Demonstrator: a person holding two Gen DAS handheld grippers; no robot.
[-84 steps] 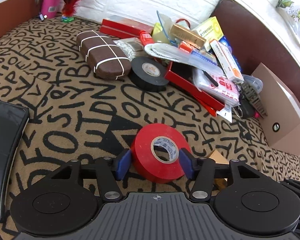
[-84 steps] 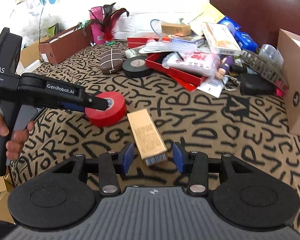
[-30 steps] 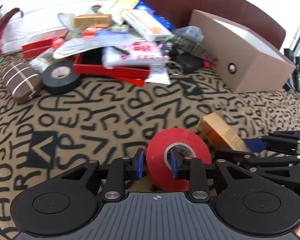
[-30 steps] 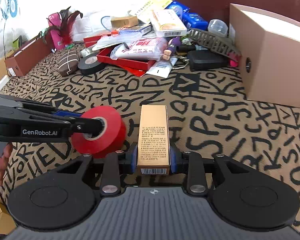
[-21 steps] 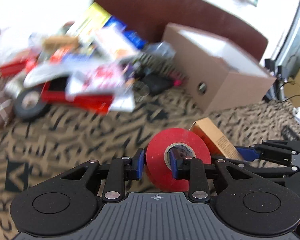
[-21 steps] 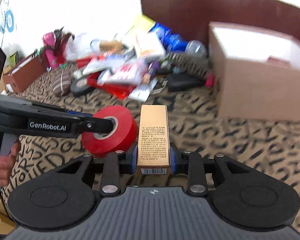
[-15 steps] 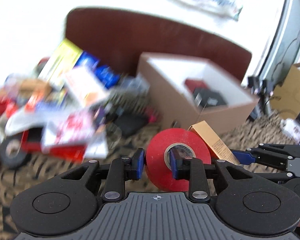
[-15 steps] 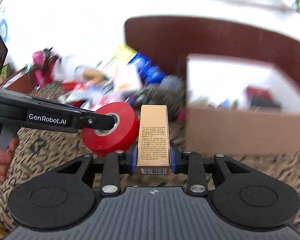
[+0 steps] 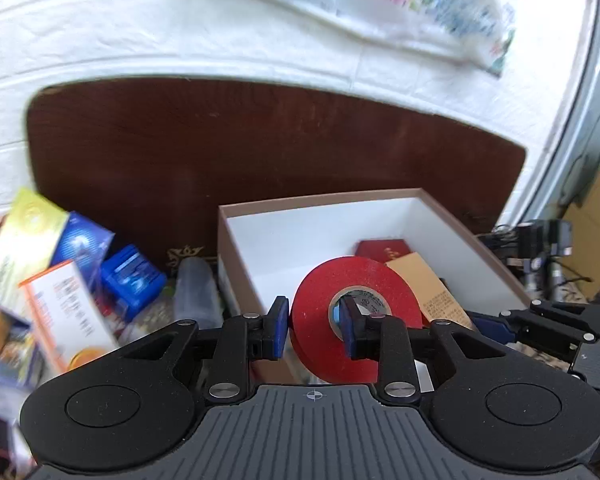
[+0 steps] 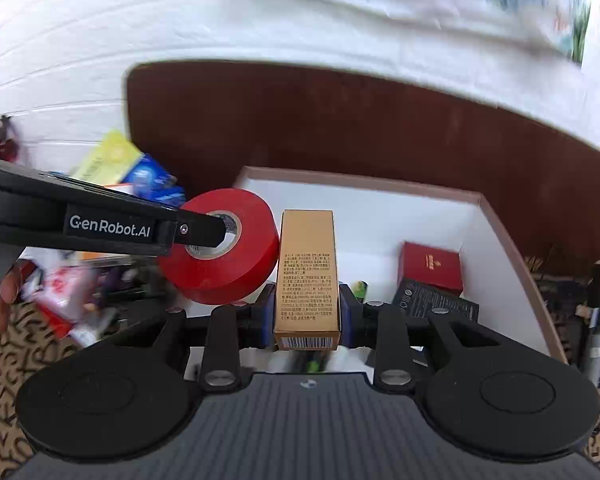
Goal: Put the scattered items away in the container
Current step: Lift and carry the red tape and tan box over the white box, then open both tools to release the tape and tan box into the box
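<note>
My left gripper [image 9: 314, 330] is shut on a red tape roll [image 9: 324, 312], one finger through its core, and holds it over the near-left edge of the open cardboard box [image 9: 340, 200]. The tape roll also shows in the right wrist view [image 10: 236, 268]. My right gripper [image 10: 307, 316] is shut on a gold carton [image 10: 307, 272] and holds it over the box [image 10: 500, 216], right of the tape. In the left wrist view the gold carton [image 9: 432, 284] shows behind the tape.
Inside the box lie a red case [image 10: 430, 266] and a black packet [image 10: 434, 300]. A pile of packets and boxes [image 9: 60, 272] lies left of the box. A brown headboard [image 9: 260, 140] stands behind. The letter-patterned cover [image 10: 4, 400] lies below.
Both grippers have risen and moved toward the box with the tape and carton held; the box interior now shows below them.
</note>
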